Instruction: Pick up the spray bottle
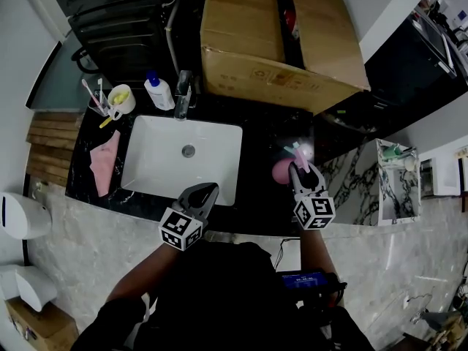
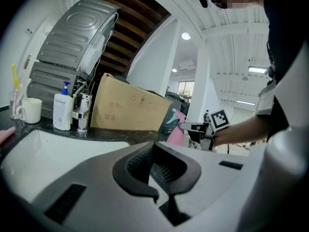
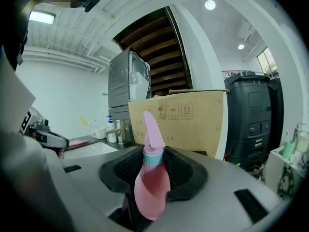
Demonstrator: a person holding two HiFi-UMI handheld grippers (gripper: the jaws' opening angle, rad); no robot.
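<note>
The pink spray bottle [image 1: 283, 171] stands on the black counter to the right of the sink. My right gripper [image 1: 302, 168] is shut on it. In the right gripper view the bottle [image 3: 152, 190] stands upright between the jaws, and both pads press on its neck at the teal collar. Its pink trigger head rises above the jaws. My left gripper [image 1: 207, 190] hovers over the sink's front edge with its jaws together and nothing in them. The left gripper view shows the bottle [image 2: 176, 132] and the right gripper [image 2: 193, 127] off to the right.
A white sink [image 1: 157, 174] with a faucet [image 1: 183, 93] lies at the middle. Behind it are a pump bottle [image 1: 159, 93] and a mug [image 1: 121, 99] with toothbrushes. A pink cloth [image 1: 107, 159] lies at the left. A big cardboard box [image 1: 278, 42] stands at the back.
</note>
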